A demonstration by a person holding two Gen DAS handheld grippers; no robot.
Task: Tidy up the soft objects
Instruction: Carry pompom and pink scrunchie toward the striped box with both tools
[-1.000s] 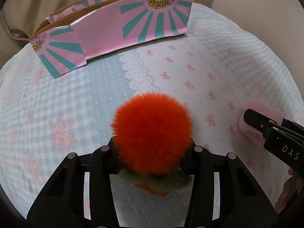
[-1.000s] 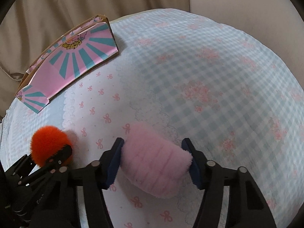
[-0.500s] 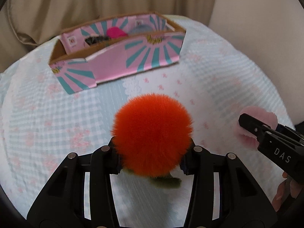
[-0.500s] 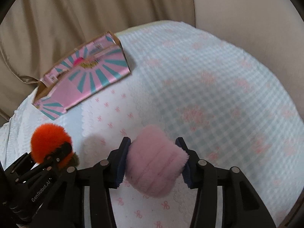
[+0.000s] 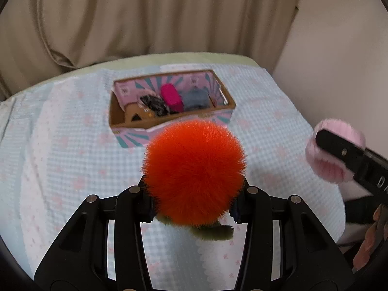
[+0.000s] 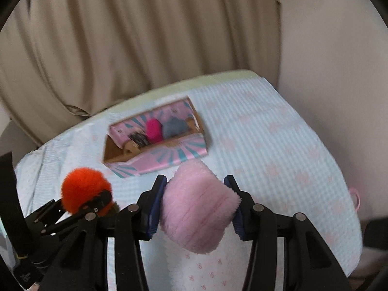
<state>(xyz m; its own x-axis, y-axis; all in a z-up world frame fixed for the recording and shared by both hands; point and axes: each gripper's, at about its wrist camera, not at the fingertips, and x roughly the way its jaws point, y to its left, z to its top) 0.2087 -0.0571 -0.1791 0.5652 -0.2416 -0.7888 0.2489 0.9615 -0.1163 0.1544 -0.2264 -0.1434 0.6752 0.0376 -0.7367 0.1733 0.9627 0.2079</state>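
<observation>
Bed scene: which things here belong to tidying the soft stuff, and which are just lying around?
Part of the job: orange pompom, pink fluffy pad, patterned box, soft items already inside it.

Just there: checked bedspread, beige curtain, wall.

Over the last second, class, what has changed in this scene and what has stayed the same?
Both grippers rose off the bedspread, lifting the orange pom-pom in the left gripper and the pink fluffy pad in the right gripper, which closed tighter on it. The patterned box stayed put, its contents now visible.
</observation>
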